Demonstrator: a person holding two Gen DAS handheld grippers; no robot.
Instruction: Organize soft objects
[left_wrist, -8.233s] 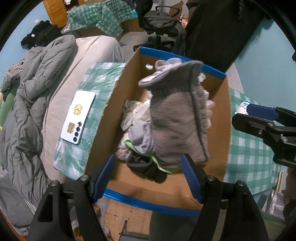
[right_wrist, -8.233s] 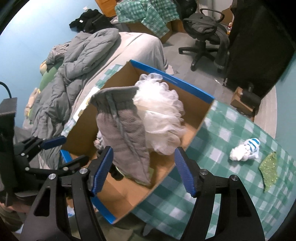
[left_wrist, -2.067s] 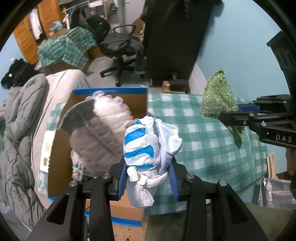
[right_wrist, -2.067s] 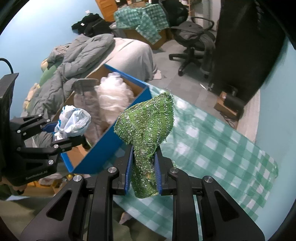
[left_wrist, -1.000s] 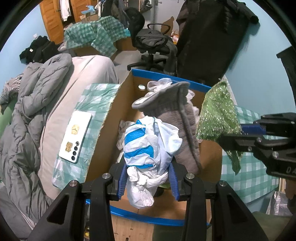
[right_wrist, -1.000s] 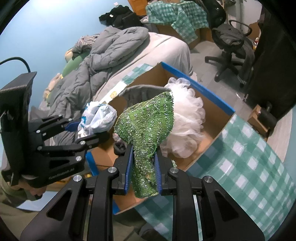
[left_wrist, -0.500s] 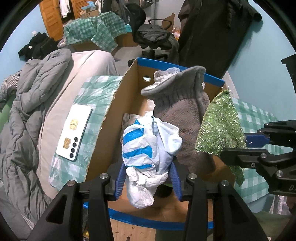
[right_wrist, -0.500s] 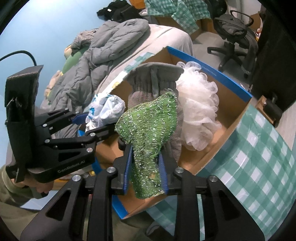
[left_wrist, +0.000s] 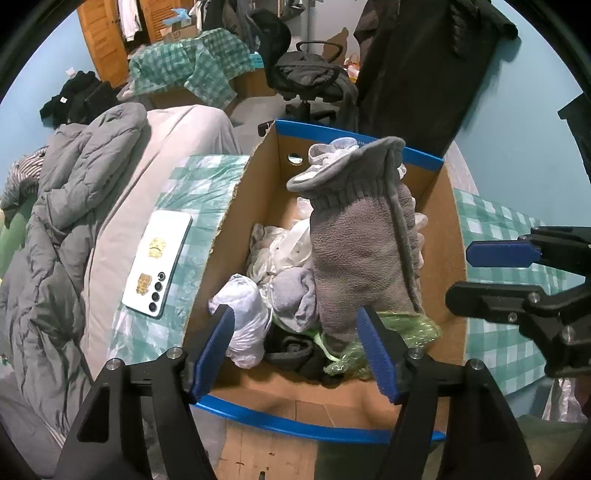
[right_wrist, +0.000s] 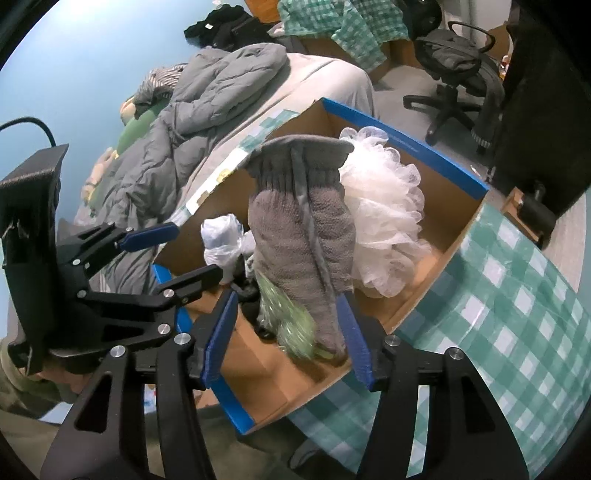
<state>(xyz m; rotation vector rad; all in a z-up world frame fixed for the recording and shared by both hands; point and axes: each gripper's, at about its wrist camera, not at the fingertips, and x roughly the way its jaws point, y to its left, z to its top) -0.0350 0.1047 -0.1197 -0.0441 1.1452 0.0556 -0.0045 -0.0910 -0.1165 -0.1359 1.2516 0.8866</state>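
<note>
Holding: nothing; left gripper (left_wrist: 295, 347) and right gripper (right_wrist: 286, 336), blue fingers spread wide, both above the blue-edged cardboard box (left_wrist: 452, 236).
Grey fleece mitten (left_wrist: 364, 254): one; long axis upright, cuff up, inside box.
White mesh bath pouf (right_wrist: 388, 210): one; mostly hidden in left view.
Crumpled white plastic bag (left_wrist: 243, 314): one, beside green glittery cloth (right_wrist: 284, 314).
White phone (left_wrist: 159, 258): one, left view only, on checked surface (left_wrist: 192, 195).

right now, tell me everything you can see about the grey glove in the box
The grey glove is fuzzy fleece with a ribbed, flared cuff on top and a seam running down its length. It stands upright in the cardboard box, fingers buried in the pile. A white mesh pouf presses against it from behind, and a green sparkly cloth lies at its base. Neither gripper touches it.
</note>
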